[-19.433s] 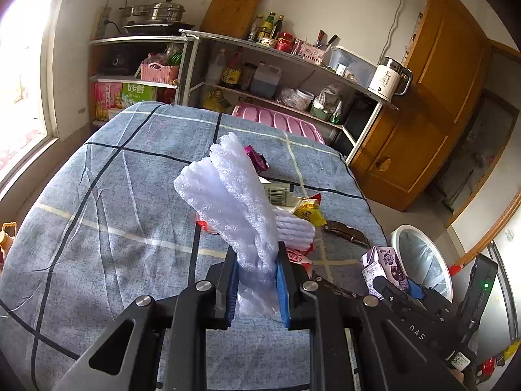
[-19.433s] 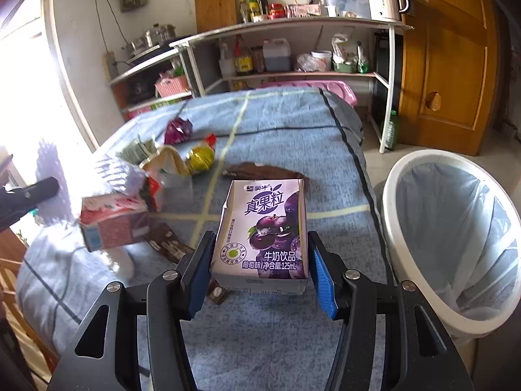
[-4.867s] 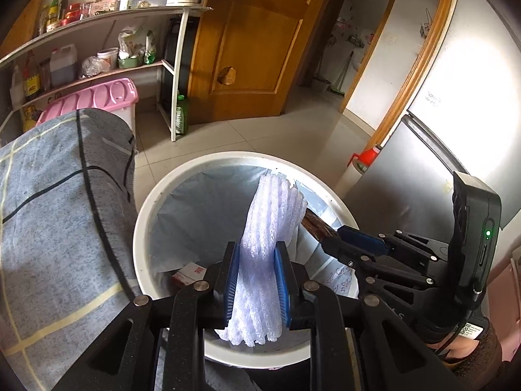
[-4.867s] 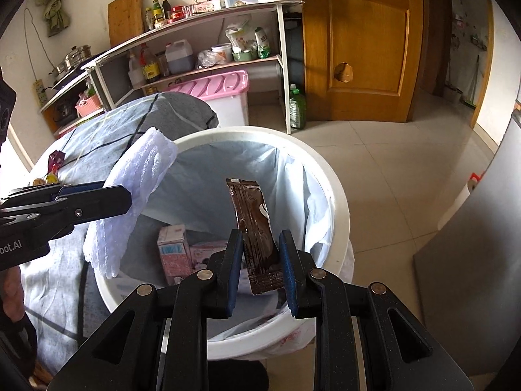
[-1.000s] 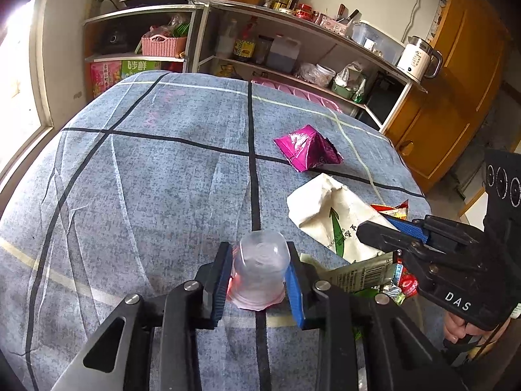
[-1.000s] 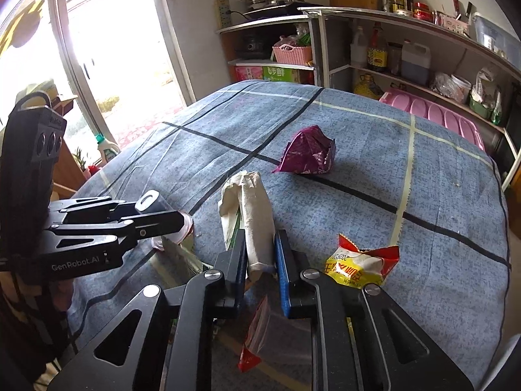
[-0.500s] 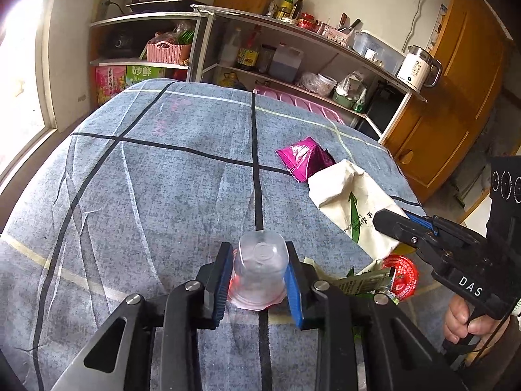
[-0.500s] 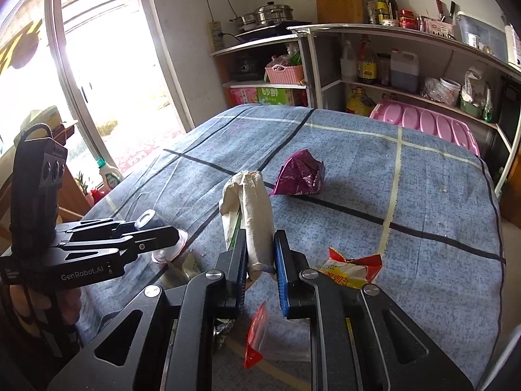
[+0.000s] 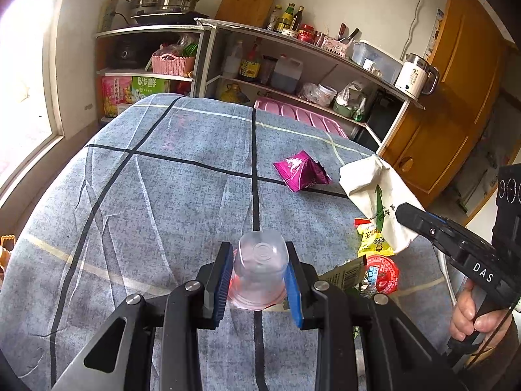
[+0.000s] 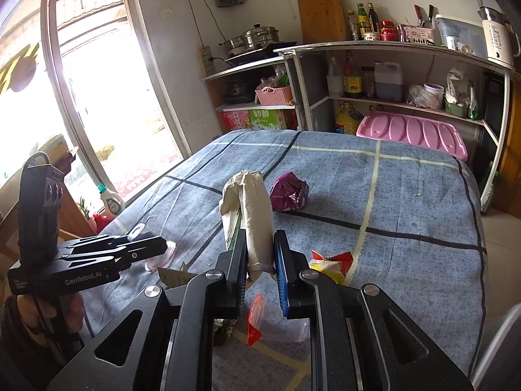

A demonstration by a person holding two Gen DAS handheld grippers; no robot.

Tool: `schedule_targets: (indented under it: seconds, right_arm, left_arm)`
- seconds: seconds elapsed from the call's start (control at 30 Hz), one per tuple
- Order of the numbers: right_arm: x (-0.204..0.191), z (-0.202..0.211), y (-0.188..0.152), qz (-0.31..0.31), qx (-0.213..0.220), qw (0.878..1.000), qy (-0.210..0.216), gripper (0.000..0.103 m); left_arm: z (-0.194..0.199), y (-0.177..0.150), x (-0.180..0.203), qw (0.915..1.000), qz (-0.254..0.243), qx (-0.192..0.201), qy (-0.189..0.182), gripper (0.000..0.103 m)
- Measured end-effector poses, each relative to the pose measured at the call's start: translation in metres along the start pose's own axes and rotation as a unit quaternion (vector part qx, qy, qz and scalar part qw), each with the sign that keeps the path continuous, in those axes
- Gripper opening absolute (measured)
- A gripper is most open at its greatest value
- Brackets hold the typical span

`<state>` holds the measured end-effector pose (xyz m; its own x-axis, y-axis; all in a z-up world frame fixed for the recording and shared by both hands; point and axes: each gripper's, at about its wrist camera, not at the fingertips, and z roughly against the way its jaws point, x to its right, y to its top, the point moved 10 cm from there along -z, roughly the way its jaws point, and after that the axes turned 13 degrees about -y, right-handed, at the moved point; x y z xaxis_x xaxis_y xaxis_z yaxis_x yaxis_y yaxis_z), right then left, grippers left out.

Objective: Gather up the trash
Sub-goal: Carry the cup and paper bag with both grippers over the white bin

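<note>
Pinching a clear cup (image 9: 259, 265) upside down, seemingly just above the counter (image 9: 146, 202), the left tongs (image 9: 257, 280) grip it near; the right tongs (image 10: 259, 260) clamp a cream bag (image 10: 250, 208), a purple wrapper (image 9: 301, 171) lying far.

We're in a lived-in home kitchen here: steel pots (image 9: 162, 1) sit on a cooktop atop a metal shelf rack (image 9: 208, 32), sauce bottles (image 10: 363, 21) and a wooden chopping board (image 10: 320, 13) line the top shelf, an electric kettle (image 9: 415, 76) stands near a wooden door (image 9: 456, 97), and a cloth-covered bench (image 9: 146, 195) fills the middle by a bright window (image 10: 91, 81)
</note>
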<state>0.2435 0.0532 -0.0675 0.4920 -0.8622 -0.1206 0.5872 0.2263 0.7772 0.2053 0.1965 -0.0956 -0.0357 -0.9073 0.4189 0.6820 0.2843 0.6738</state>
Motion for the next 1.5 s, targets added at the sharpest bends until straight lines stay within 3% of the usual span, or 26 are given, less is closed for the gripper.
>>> schedule_targets:
  seconds: [0.27,0.33,0.43,0.53,1.03,1.5]
  right_arm:
    - [0.002,0.011,-0.012,-0.007,-0.004,1.000,-0.005,0.016]
    - [-0.004,0.017,-0.015,0.000,-0.001,1.000,-0.002,0.016]
    - [-0.005,0.024,-0.015,0.000,0.005,1.000,-0.002,0.016]
    - [-0.002,0.028,-0.016,-0.006,0.007,1.000,-0.003,0.016]
    - [0.055,0.097,-0.027,-0.056,0.037,0.996,-0.057,0.016]
    - [0.128,0.159,-0.045,-0.106,0.061,0.985,-0.122,0.016]
  left_arm:
    - [0.009,-0.017,-0.030,0.9979,0.065,-0.001,0.005,0.031]
    - [0.012,-0.020,-0.037,0.9977,0.062,-0.001,0.028,0.031]
    - [0.017,-0.022,-0.037,0.9974,0.070,0.003,0.015,0.031]
    - [0.027,-0.017,-0.031,0.9983,0.035,0.008,0.046,0.031]
    - [0.041,-0.009,0.071,0.9986,-0.037,0.017,-0.033,0.031]
    - [0.011,-0.022,0.189,0.9878,-0.105,-0.008,-0.115,0.031]
